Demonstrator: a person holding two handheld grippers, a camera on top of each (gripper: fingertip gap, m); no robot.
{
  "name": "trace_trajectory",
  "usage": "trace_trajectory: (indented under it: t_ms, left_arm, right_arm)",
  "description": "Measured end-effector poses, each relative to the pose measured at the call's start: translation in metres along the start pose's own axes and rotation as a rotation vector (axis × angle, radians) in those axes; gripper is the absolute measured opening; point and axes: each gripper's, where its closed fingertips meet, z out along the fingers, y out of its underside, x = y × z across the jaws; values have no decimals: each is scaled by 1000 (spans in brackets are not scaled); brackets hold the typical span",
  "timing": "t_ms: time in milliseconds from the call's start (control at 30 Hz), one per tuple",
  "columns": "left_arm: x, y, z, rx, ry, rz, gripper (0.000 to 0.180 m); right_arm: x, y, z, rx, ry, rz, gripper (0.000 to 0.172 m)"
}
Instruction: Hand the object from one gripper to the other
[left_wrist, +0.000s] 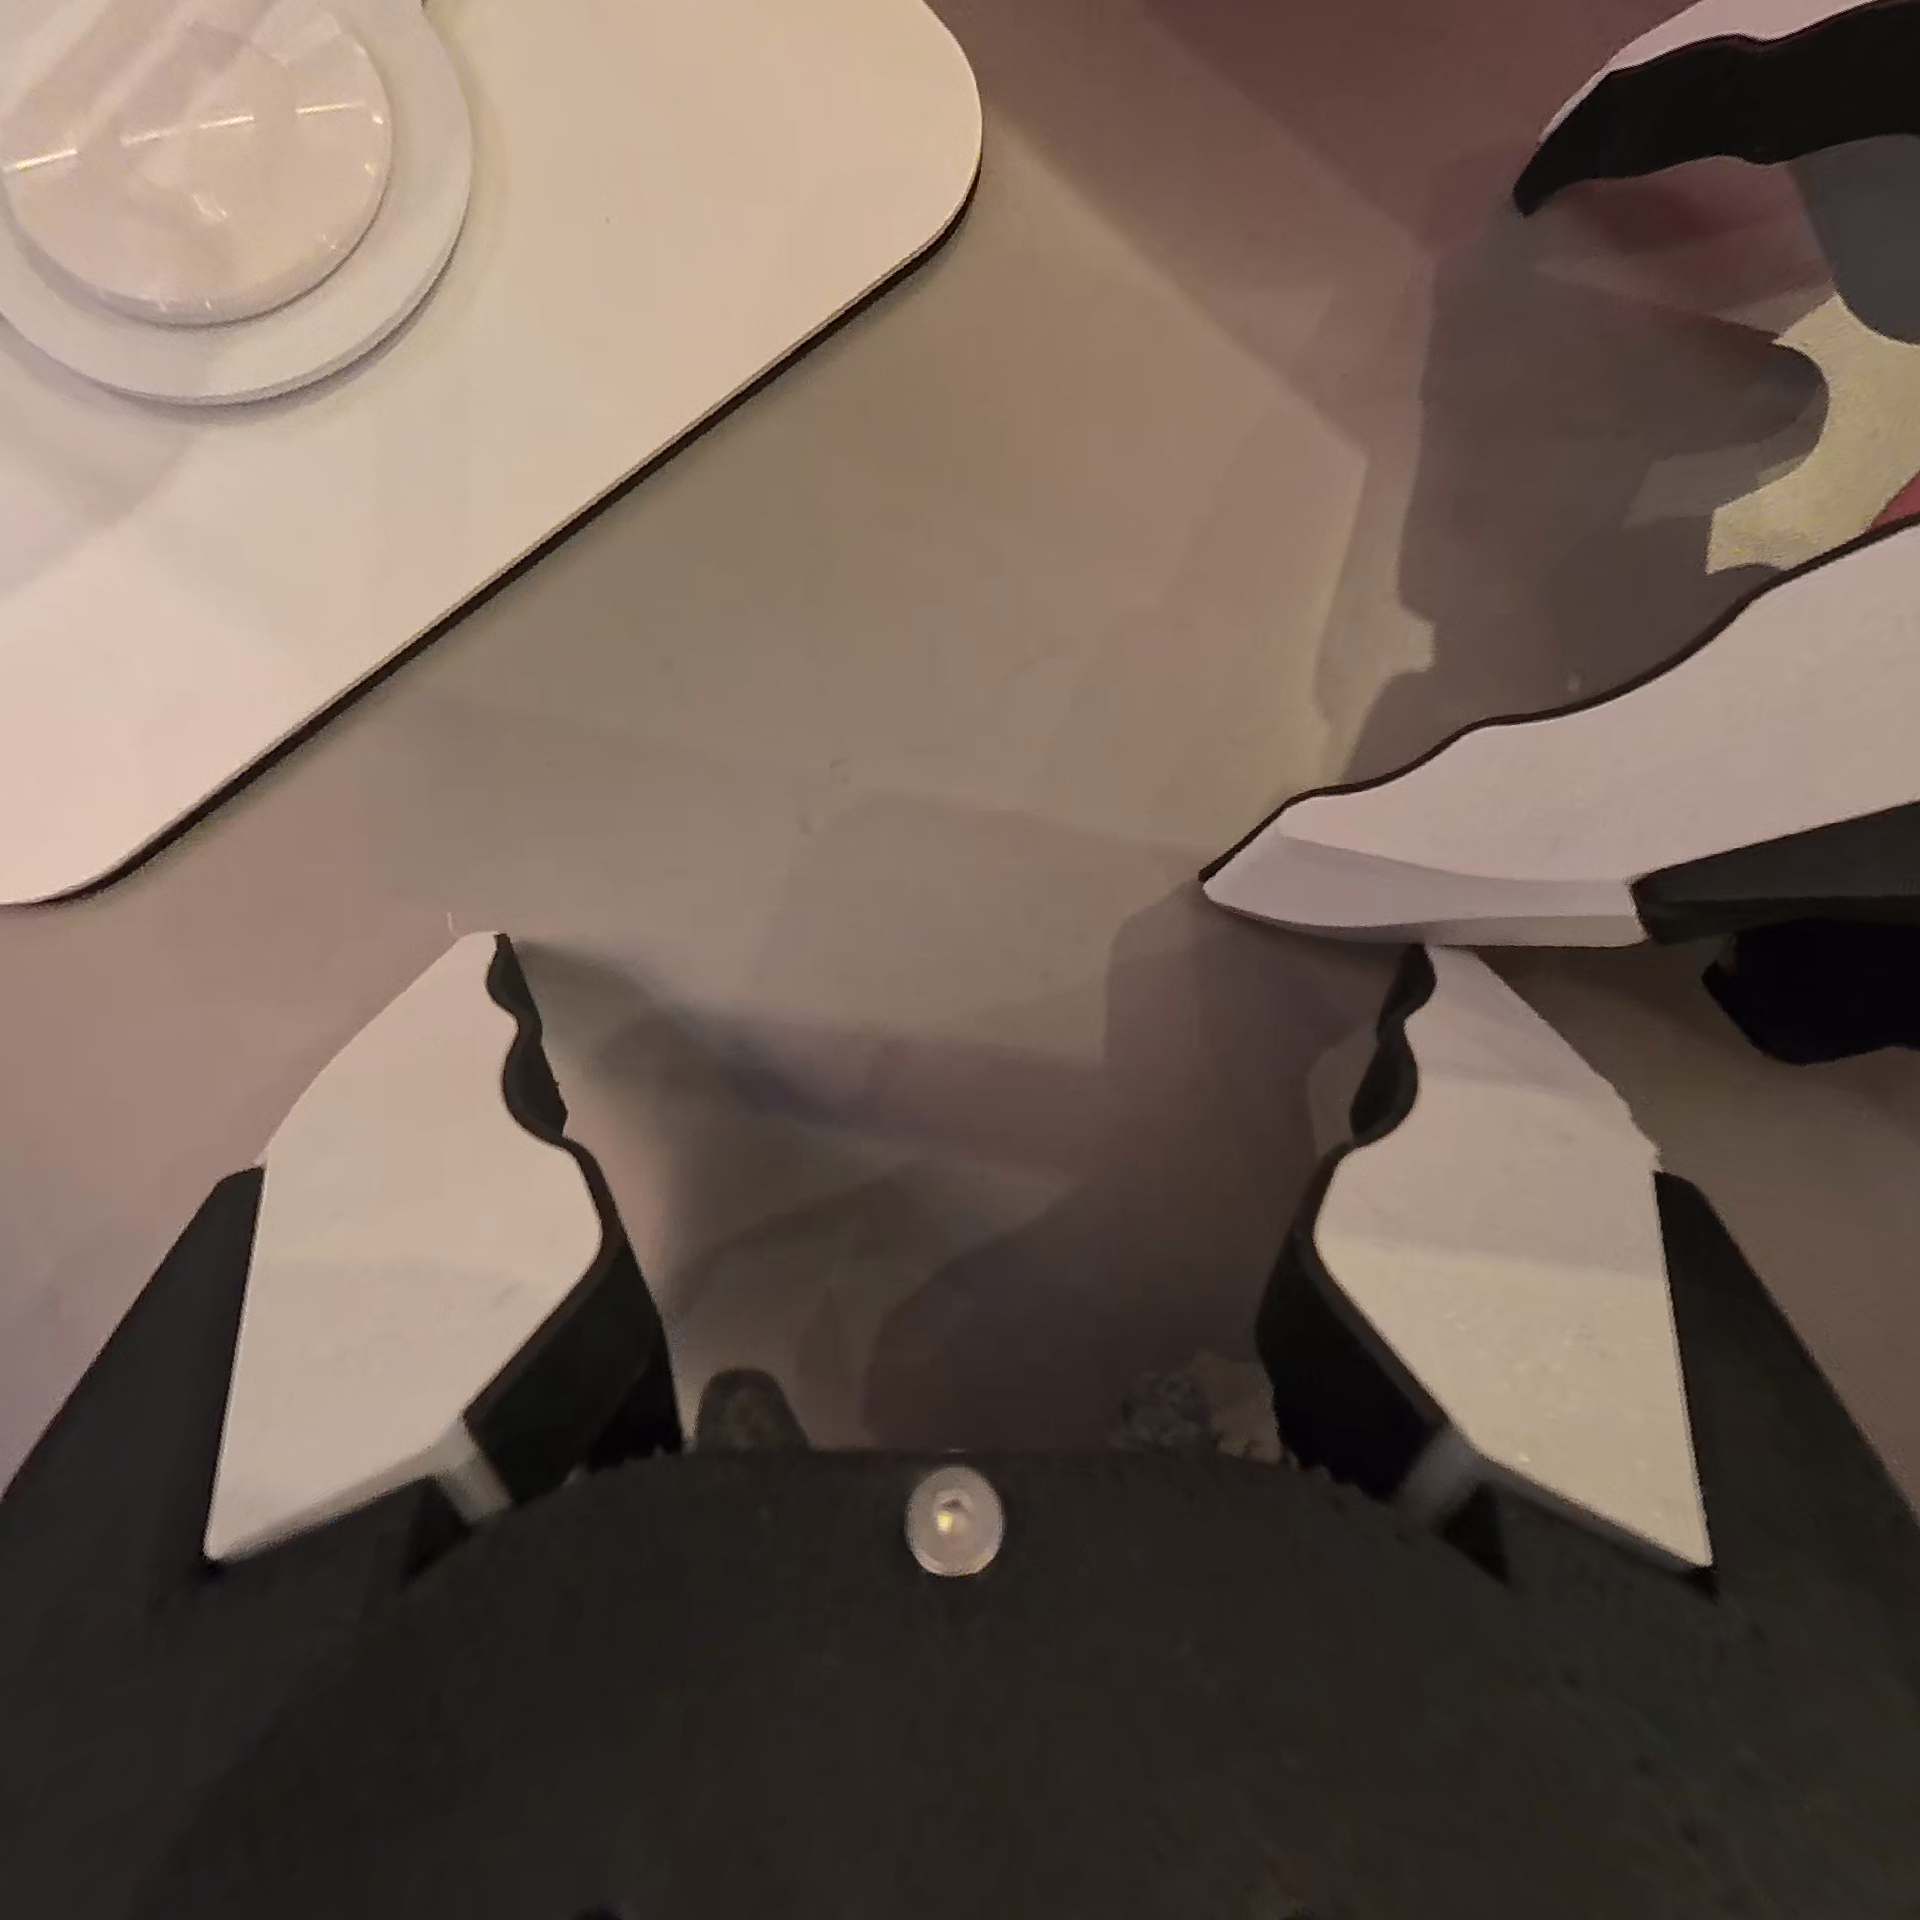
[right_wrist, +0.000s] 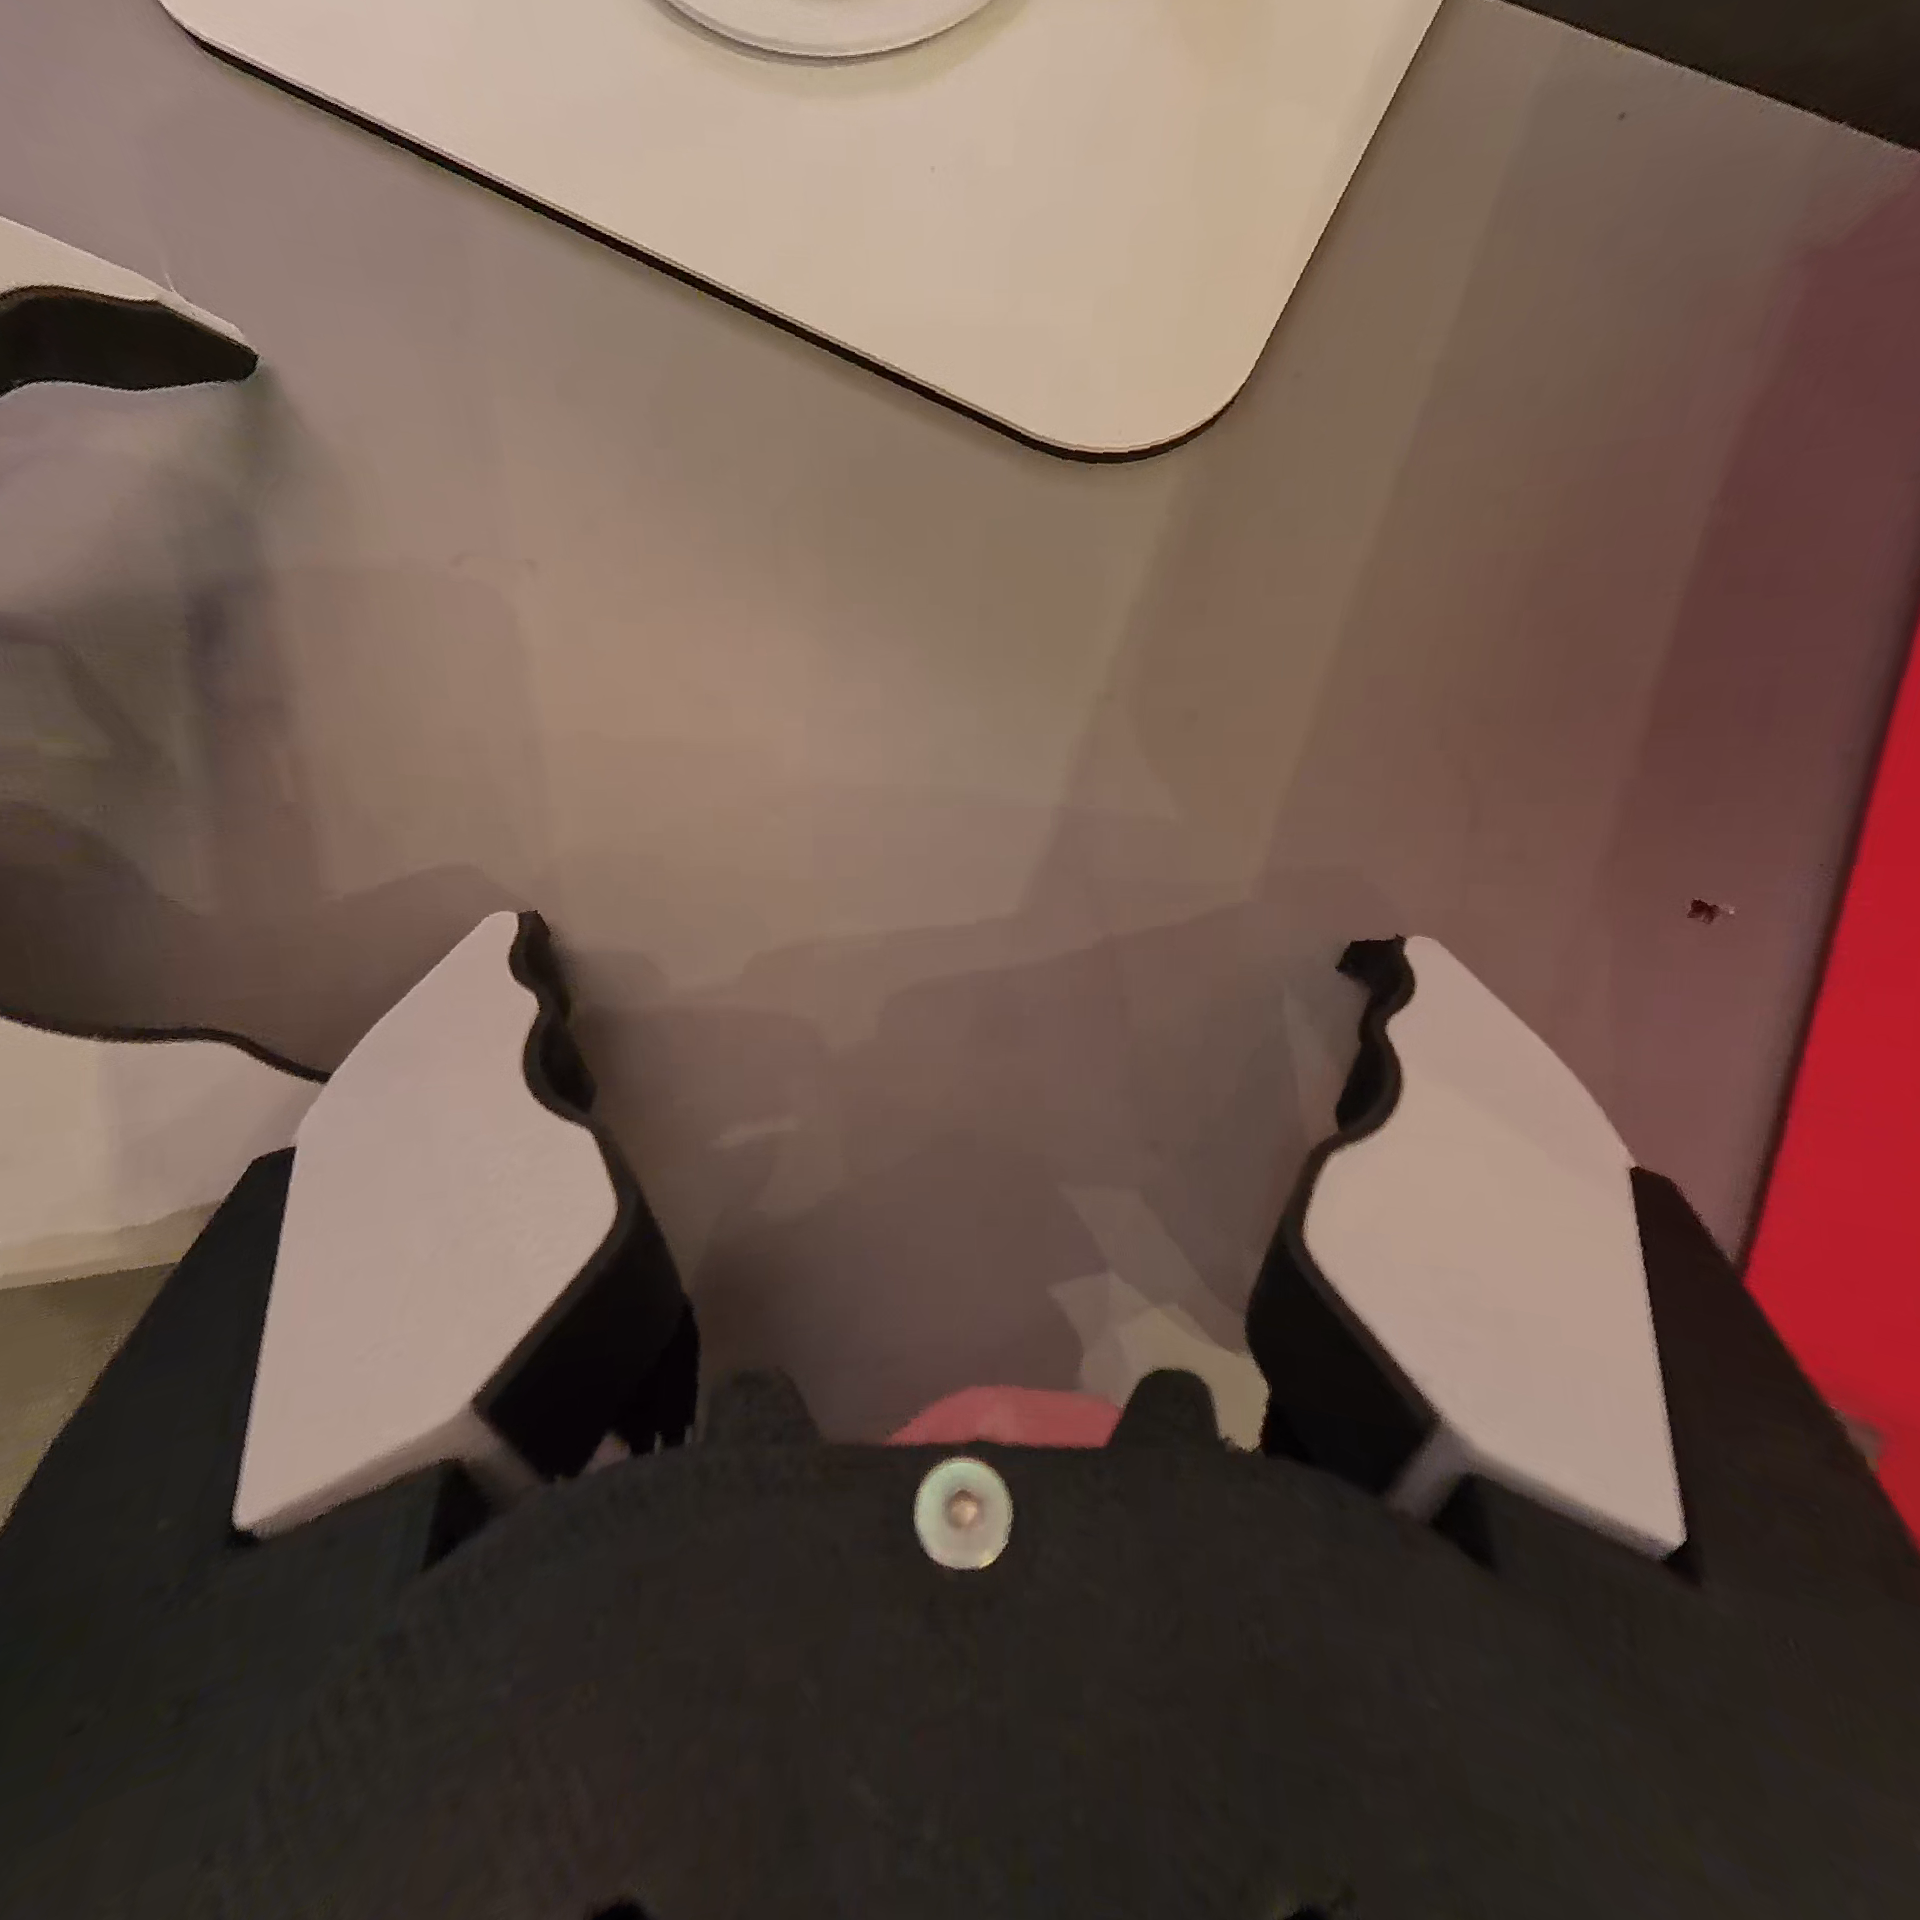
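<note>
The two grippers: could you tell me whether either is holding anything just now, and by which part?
Nothing is held. The left gripper and the right gripper both stand wide open over the bare grey table, with only tabletop between their fingers.

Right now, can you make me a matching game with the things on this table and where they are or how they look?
Things:
1. clear round disc
2. white board
3. left hand-held gripper
4. red strip

Descriptions:
A. wide open, nothing between its fingers
B. along the table's right edge
C. sitting on a white ring on the board
D. flat on the grey table, rounded corners

Pairs: 1-C, 2-D, 3-A, 4-B
</note>
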Motion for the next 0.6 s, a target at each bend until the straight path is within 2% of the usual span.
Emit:
trace_trajectory:
  t_ms: [333,500,600]
  left_arm:
    - [-4,-6,5,-15,-29,-38,147]
    - [-7,-9,8,-13,-60,-76,147]
    - [-7,-10,9,-13,-56,-74,147]
  right_arm:
    - [6,-7,6,-20,4,11,138]
    - [10,-10,8,-13,16,26,133]
    - [10,-12,11,-24,13,23,138]
